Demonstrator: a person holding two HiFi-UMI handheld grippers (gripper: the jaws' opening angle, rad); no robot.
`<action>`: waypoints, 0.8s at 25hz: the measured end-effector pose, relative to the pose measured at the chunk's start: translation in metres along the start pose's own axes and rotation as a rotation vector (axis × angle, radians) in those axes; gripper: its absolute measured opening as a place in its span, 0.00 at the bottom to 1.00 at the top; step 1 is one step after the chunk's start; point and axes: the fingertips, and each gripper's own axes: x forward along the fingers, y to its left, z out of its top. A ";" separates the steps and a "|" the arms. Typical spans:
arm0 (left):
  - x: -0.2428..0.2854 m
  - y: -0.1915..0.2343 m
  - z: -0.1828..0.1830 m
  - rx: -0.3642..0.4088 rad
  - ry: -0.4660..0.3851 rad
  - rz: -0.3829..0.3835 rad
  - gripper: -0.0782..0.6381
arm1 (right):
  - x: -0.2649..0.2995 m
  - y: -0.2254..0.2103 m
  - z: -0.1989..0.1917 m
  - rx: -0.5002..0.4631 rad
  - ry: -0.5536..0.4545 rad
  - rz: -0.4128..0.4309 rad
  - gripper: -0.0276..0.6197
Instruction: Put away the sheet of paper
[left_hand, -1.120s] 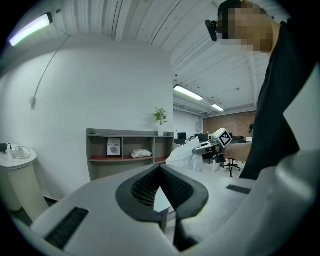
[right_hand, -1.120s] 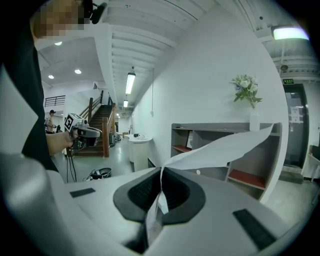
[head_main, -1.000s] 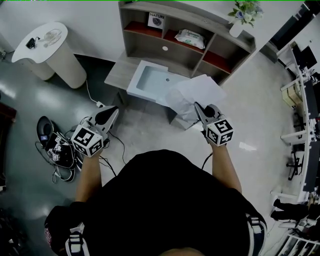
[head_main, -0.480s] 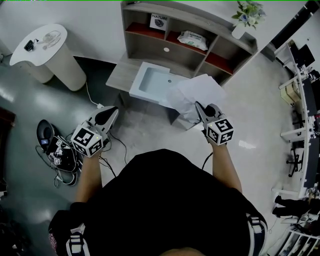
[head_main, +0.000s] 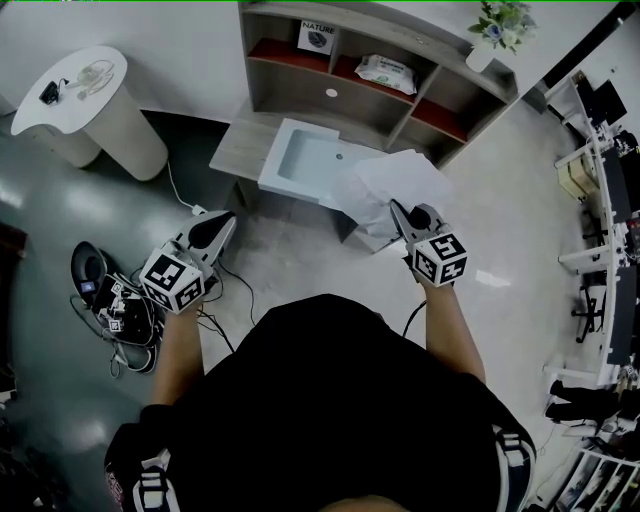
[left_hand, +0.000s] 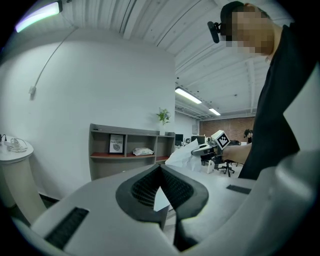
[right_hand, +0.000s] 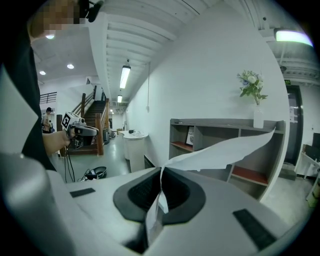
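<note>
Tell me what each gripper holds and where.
Right gripper pinches the sheet of paper near its edge; left gripper is shut on nothing.

A grey shelf unit (head_main: 370, 108) at upper centre holds a framed picture (head_main: 318, 37) and a packet of wipes (head_main: 385, 70), with a vase of flowers (head_main: 481, 56) on top; a white tray (head_main: 310, 160) lies on its low front ledge (head_main: 238, 142); tangled cables (head_main: 120, 310) lie on the floor (head_main: 50, 220) at left
</note>
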 end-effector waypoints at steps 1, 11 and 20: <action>0.000 0.001 -0.001 -0.001 0.001 -0.002 0.14 | 0.001 0.001 0.000 0.000 0.001 -0.001 0.07; -0.010 0.015 -0.008 -0.017 0.008 -0.008 0.14 | 0.013 0.013 0.001 0.000 0.013 0.003 0.07; -0.016 0.016 -0.012 -0.051 -0.001 -0.010 0.14 | 0.013 0.015 0.002 0.000 0.034 0.010 0.07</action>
